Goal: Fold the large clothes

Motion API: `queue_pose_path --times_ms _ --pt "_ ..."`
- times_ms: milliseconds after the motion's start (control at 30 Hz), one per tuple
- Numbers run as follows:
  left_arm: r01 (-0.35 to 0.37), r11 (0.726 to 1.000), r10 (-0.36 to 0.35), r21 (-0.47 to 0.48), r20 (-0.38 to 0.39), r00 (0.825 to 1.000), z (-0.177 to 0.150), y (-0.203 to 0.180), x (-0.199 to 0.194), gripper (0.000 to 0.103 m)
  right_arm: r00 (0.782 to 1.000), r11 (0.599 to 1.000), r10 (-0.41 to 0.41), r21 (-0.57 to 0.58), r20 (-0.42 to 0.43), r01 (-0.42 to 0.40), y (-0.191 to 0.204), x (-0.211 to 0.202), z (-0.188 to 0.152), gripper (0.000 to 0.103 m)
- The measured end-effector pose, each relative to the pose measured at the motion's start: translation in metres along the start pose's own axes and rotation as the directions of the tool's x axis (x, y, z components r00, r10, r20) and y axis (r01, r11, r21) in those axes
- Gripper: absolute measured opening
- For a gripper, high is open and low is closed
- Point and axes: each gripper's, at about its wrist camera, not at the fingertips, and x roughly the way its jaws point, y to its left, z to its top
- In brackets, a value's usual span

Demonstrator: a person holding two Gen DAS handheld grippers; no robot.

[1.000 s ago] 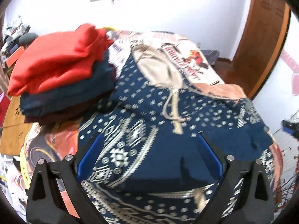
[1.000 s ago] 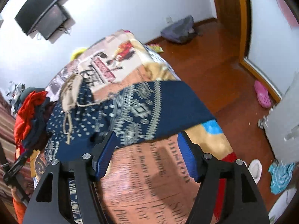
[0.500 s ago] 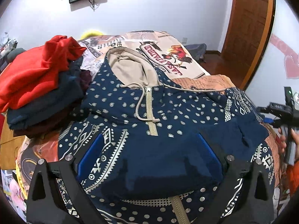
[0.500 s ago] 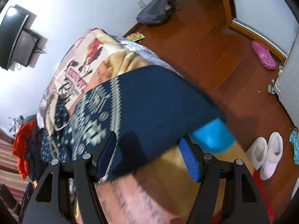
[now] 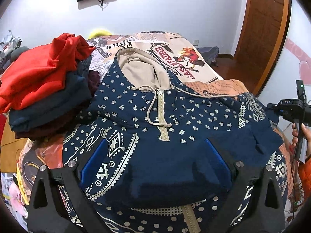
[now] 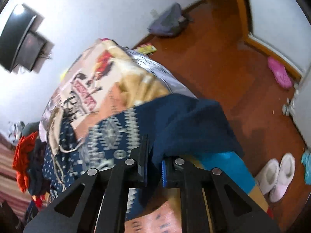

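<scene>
Hoodie (image 5: 175, 120) soft, bulky, floppy. Right hand-held gripper (image 6: 153, 167) just closed, pinching sleeve cuff (image 6: 190, 124); left hand-held gripper (image 5: 155, 165) wide, empty.

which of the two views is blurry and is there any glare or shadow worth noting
Right wrist view: motion-smeared, the hoodie pattern and the slippers streaked, only the right gripper crisp. Left wrist view: sharp, the zipper and dots clear; the left gripper casts a dark shadow on the fabric below it. Both: fisheye bend with black corners; mild glare on the wall screen in the right wrist view.
</scene>
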Motion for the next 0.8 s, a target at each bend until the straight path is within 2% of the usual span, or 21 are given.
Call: queue_pose_path --times_ms 133,300,367,500,567,667,800 --pt "-0.006 1.000 0.007 -0.004 0.017 1.000 0.000 0.002 -0.008 0.099 0.995 0.992 0.085 -0.095 0.060 -0.079 0.039 -0.037 0.003 0.008" --pt "-0.014 1.000 0.014 -0.002 0.041 0.999 -0.001 0.003 -0.022 0.099 0.974 0.950 0.198 -0.265 0.109 -0.163 0.105 -0.084 -0.002 0.008" --pt "-0.017 1.000 0.017 -0.001 0.049 0.999 -0.002 0.003 -0.028 0.099 0.961 0.917 0.264 -0.329 0.084 -0.224 0.133 -0.096 -0.013 0.008" --pt "-0.022 1.000 0.022 -0.004 0.058 0.998 -0.006 0.005 -0.037 0.099 0.950 0.863 0.311 -0.418 -0.001 -0.283 0.175 -0.095 -0.043 0.008" --pt "-0.019 1.000 0.020 -0.008 0.058 0.998 -0.009 0.008 -0.041 0.099 0.946 0.841 0.317 -0.441 -0.070 -0.314 0.192 -0.085 -0.065 0.008" --pt "-0.017 1.000 0.017 -0.015 0.060 0.998 -0.013 0.012 -0.046 0.099 0.945 0.824 0.288 -0.464 -0.153 -0.326 0.203 -0.064 -0.090 0.008" --pt "-0.023 1.000 0.024 -0.020 0.058 0.998 -0.020 0.020 -0.051 0.099 0.947 0.812 0.188 -0.502 -0.261 -0.299 0.208 -0.029 -0.127 0.012"
